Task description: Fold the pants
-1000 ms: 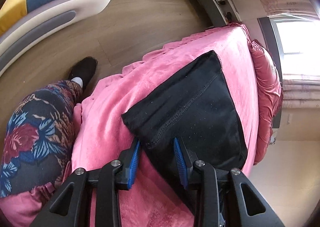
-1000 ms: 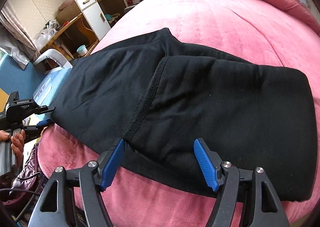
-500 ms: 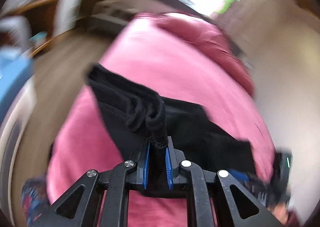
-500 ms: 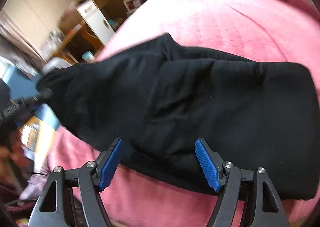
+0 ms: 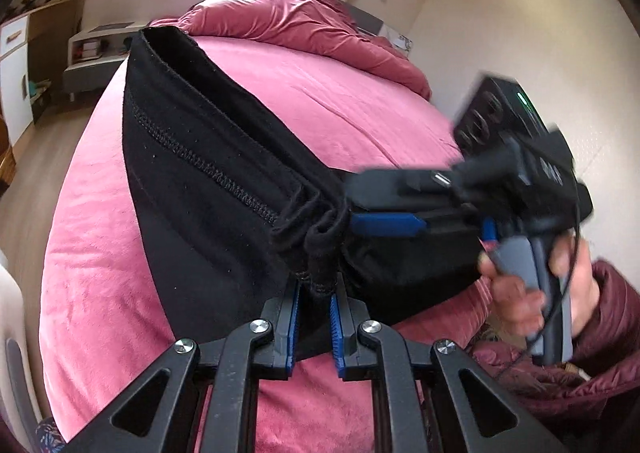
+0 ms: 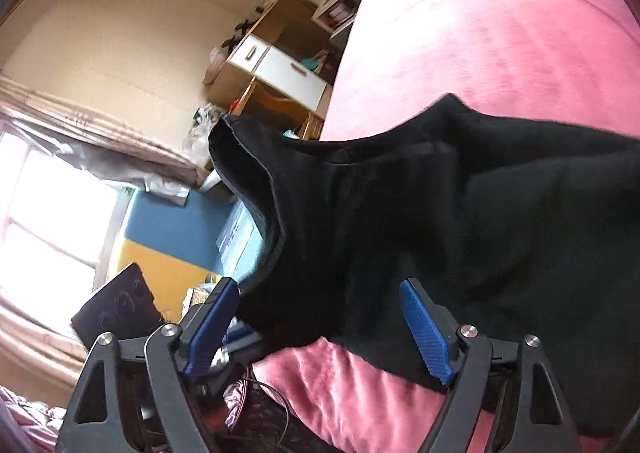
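on the left, the left gripper [image 5: 313,311] had its jaws pinched tight on a bunched edge of the black pants [image 5: 208,189], lifting it off the pink bedspread [image 5: 100,293]. to the right, the right gripper [image 6: 320,327] was spreading its jaws, cloth between them, pads apart from it.

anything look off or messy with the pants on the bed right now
Nothing damaged. The black pants are bunched into uneven layers where the left gripper pinches them, one edge lifted off the pink bed.
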Action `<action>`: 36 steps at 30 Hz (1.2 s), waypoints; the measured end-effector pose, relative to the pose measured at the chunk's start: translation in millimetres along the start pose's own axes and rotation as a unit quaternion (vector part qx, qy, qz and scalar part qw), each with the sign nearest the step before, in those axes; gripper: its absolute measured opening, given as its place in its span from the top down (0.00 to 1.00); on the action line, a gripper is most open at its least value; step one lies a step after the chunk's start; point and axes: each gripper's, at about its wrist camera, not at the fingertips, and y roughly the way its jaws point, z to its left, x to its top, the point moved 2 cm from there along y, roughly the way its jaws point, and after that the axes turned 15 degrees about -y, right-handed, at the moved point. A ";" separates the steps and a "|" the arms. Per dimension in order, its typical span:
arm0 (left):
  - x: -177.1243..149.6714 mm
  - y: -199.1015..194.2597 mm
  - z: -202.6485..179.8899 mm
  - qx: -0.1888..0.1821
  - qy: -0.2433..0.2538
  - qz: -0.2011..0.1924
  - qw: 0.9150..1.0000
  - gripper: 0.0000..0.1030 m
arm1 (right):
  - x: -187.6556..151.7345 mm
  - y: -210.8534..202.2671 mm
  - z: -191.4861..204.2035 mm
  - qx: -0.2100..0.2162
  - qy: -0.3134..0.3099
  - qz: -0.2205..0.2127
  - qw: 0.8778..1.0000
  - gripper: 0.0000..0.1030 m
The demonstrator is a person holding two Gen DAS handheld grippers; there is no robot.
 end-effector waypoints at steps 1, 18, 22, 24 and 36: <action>-0.6 0.8 -2.0 -0.001 0.006 0.002 1.000 0.88 | 3.3 7.1 2.9 0.002 -0.007 0.005 1.000 0.19; 25.0 -42.7 36.1 -0.135 -0.104 -0.025 0.985 0.78 | 37.1 51.6 27.4 -0.039 -0.083 0.047 0.995 0.85; 32.6 -50.2 75.4 -0.093 -0.167 -0.048 0.980 0.76 | 41.7 34.7 31.5 -0.028 -0.080 0.029 0.996 0.86; 32.1 -42.4 83.7 -0.058 -0.179 -0.046 0.981 0.75 | 40.4 26.0 35.7 -0.022 -0.078 0.017 0.997 0.86; 54.6 12.9 64.9 -0.037 -0.176 -0.013 0.984 0.72 | 23.8 -55.7 30.6 -0.031 -0.058 -0.069 0.995 0.86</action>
